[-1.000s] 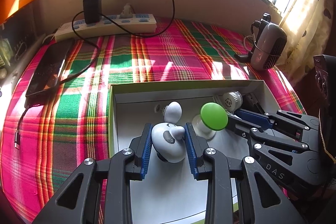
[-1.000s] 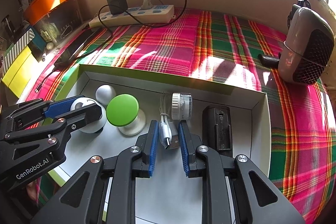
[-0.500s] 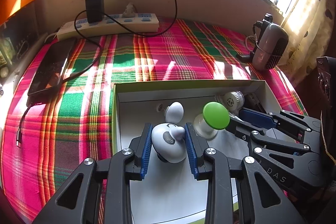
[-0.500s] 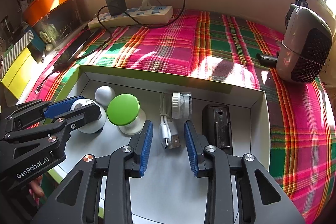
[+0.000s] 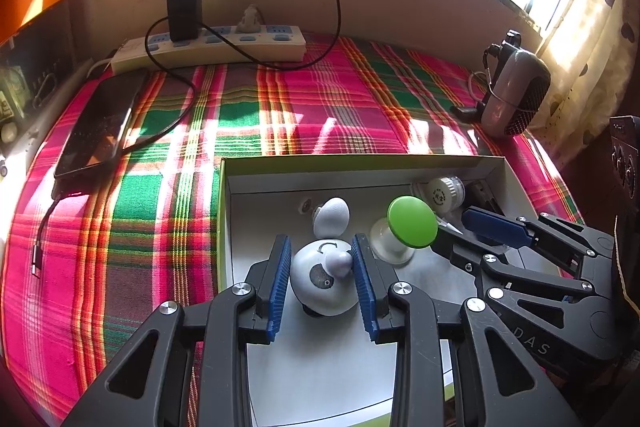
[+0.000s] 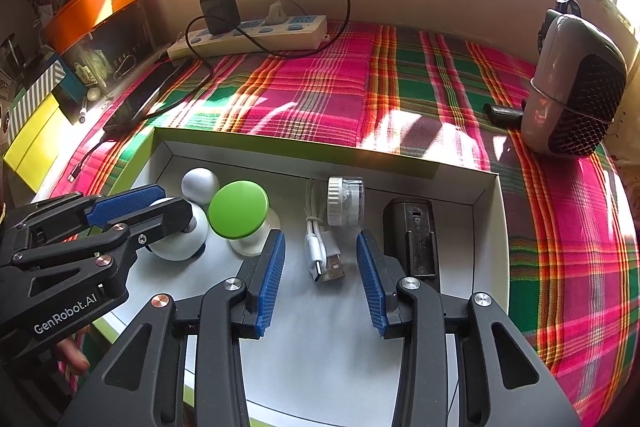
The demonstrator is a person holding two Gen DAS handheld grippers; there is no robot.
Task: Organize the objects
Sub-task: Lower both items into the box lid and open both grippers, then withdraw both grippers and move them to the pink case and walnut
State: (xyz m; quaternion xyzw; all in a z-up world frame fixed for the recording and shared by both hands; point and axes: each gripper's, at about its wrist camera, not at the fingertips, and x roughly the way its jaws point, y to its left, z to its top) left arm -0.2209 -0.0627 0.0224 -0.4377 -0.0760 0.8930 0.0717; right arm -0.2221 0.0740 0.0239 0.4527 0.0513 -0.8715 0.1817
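Observation:
A shallow white box (image 5: 280,183) (image 6: 460,187) with a green rim lies on the plaid cloth. My left gripper (image 5: 322,275) (image 6: 136,207) stands around a white panda-faced toy (image 5: 326,281) (image 6: 180,243) on the box floor; the right pad touches it, the left pad stands slightly off. My right gripper (image 6: 320,267) (image 5: 468,227) is open over a white USB cable (image 6: 320,247) lying in the box. Beside them are a green-capped mushroom toy (image 5: 410,223) (image 6: 239,211), a white ball piece (image 5: 331,215) (image 6: 200,180), a small round jar (image 6: 345,201) (image 5: 444,191) and a black block (image 6: 412,239).
A power strip (image 5: 208,47) (image 6: 252,33) with a black charger and looping cable lies at the back wall. A phone (image 5: 100,123) lies at the left. A grey fan heater (image 6: 576,83) (image 5: 514,95) stands at the right. Shelves with boxes are at the far left.
My right gripper has opened and let go of the USB cable, which now lies on the box floor. My left gripper's jaws have eased slightly around the panda toy.

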